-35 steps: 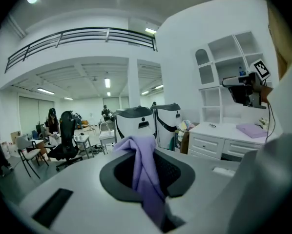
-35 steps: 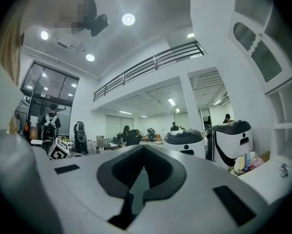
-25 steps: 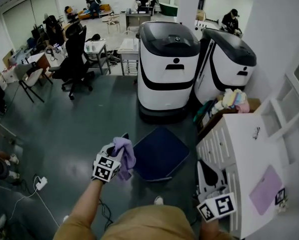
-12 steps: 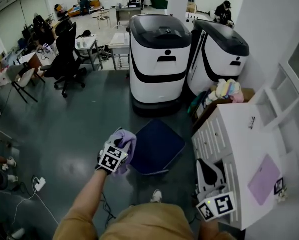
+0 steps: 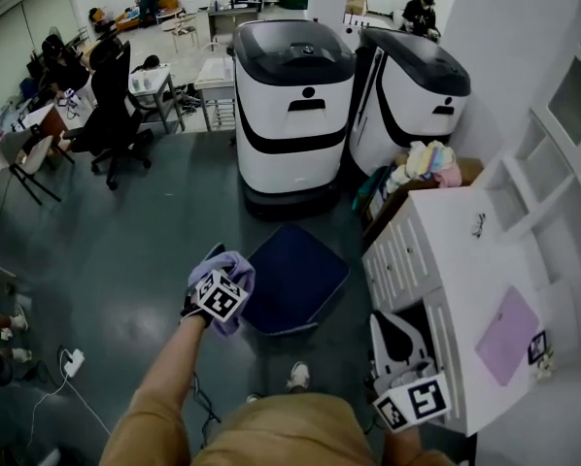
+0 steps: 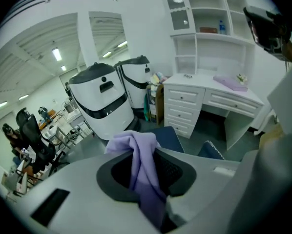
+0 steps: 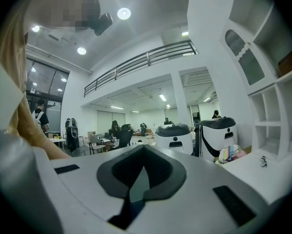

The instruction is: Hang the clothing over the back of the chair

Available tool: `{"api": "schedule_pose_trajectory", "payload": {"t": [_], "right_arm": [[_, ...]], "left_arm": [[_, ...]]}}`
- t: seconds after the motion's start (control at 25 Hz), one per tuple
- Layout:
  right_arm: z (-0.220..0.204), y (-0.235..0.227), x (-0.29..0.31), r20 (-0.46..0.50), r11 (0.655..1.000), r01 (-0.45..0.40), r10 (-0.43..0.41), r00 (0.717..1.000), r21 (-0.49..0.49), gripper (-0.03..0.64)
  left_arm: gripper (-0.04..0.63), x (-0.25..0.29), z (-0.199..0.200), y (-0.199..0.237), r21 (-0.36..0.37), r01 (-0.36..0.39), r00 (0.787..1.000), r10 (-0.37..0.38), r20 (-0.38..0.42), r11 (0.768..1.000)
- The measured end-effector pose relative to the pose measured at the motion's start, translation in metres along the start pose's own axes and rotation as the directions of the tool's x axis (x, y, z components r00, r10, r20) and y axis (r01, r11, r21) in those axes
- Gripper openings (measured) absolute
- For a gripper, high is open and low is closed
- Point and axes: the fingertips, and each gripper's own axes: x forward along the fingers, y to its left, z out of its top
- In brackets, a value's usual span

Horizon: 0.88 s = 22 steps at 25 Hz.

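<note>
My left gripper (image 5: pixel 228 280) holds a lilac piece of clothing (image 5: pixel 238 268) at the left edge of a chair's dark blue seat (image 5: pixel 298 278). In the left gripper view the clothing (image 6: pixel 136 147) hangs bunched between the jaws of the left gripper (image 6: pixel 146 172), which are opening while the fabric is still pinched. The blue seat (image 6: pixel 169 136) lies just beyond it. The chair's back is not clearly visible. My right gripper (image 5: pixel 395 346) stays low at the right beside the white desk (image 5: pixel 465 260). The right gripper (image 7: pixel 138 179) points level, its jaws together with nothing between them.
Two white and black robot carts (image 5: pixel 292 105) (image 5: pixel 412 90) stand behind the chair. A box of colourful clothes (image 5: pixel 422 168) sits by the desk, and a lilac cloth (image 5: pixel 507 336) lies on the desktop. A black office chair (image 5: pixel 111 105) is far left. Cables (image 5: pixel 72 362) lie on the floor.
My left gripper has sunk with the lilac clothing and rolled, ending closer to the seat's left edge. The right gripper has stayed by the desk.
</note>
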Motion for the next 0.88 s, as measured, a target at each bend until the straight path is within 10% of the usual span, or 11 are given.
{"api": "schedule_pose_trajectory", "payload": {"t": [0.88], "right_arm": [[-0.001, -0.032, 0.005, 0.011, 1.0, 0.002, -0.002, 1.0, 0.022, 0.003]], "left_arm": [[0.252, 0.034, -0.014, -0.03, 0.193, -0.011, 0.992, 0.035, -0.122, 0.981]]}}
